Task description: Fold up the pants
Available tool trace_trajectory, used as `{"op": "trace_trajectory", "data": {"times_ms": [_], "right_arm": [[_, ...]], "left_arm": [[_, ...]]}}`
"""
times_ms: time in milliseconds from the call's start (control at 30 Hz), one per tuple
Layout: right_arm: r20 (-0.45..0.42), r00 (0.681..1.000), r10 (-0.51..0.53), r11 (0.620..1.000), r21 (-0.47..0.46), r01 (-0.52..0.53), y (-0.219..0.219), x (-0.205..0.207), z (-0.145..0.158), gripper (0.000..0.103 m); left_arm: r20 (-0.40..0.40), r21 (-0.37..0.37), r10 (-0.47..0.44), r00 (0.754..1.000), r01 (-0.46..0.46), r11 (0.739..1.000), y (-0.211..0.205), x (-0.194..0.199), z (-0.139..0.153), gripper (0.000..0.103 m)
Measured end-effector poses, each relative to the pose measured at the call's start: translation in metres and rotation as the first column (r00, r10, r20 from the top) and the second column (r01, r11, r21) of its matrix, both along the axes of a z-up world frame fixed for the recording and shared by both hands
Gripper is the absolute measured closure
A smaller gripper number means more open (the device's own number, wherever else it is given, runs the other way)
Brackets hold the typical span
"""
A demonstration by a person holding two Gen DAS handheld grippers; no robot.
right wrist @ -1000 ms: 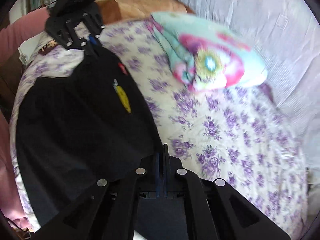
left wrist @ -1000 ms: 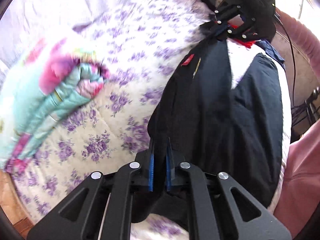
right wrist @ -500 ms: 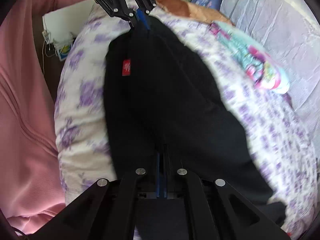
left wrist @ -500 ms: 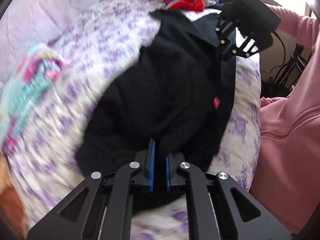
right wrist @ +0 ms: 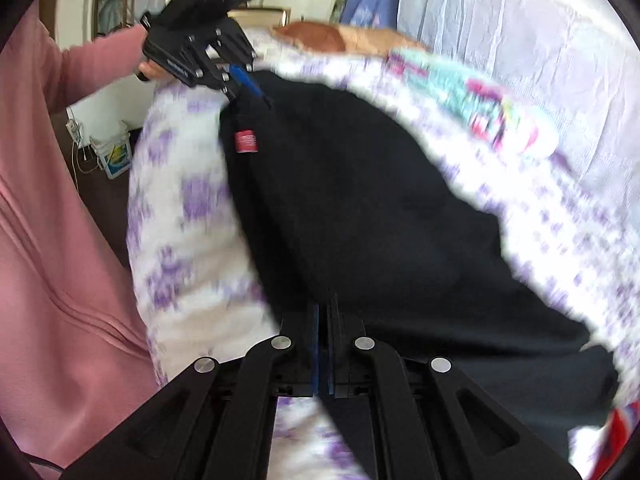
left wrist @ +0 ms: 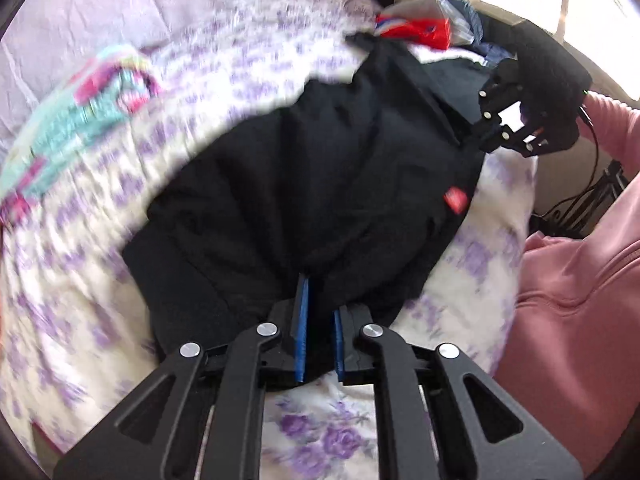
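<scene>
The black fabric pants [left wrist: 320, 184] lie folded over on the floral quilted bed [left wrist: 80, 320]. Left gripper [left wrist: 318, 320] and right gripper [right wrist: 325, 320] jaws each clench an edge. Next: release, then smooth the fold.

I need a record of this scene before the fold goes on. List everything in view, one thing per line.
pants: one, black with a small red tag, lying on the bed, pinched at two ends
bedspread: one, white with purple flowers, under the pants
folded quilt: one, turquoise and pink, on the bed beside the pants
red packet: one, red, beyond the far end of the pants
left gripper: one, black, blue-lined fingers shut on the pants
right gripper: one, black, shut on the pants
pink sleeve: one, behind the left gripper
</scene>
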State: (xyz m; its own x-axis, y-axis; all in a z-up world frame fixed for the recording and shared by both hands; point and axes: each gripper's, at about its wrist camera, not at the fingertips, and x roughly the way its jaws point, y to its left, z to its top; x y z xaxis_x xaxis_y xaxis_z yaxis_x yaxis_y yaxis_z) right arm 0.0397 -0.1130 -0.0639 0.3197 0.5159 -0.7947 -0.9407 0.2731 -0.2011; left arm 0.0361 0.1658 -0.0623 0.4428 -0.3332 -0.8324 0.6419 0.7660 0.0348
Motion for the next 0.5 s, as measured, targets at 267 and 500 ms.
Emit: {"op": "trace_trajectory", "data": {"times_ms": [267, 500], "right_arm": [[-0.131, 0.977, -0.166, 0.934, 0.297, 0.198, -0.04, 0.007, 0.034, 0.032], [-0.312, 0.832, -0.458, 0.678, 0.483, 0.554, -0.116, 0.072, 0.097, 0.025]], "left_arm": [[0.177, 0.019, 0.111, 0.978, -0.116, 0.993, -0.015, -0.039, 0.046, 0.009], [0.315, -0.285, 0.049, 0.948, 0.045, 0.958, -0.09, -0.035, 0.105, 0.009]]}}
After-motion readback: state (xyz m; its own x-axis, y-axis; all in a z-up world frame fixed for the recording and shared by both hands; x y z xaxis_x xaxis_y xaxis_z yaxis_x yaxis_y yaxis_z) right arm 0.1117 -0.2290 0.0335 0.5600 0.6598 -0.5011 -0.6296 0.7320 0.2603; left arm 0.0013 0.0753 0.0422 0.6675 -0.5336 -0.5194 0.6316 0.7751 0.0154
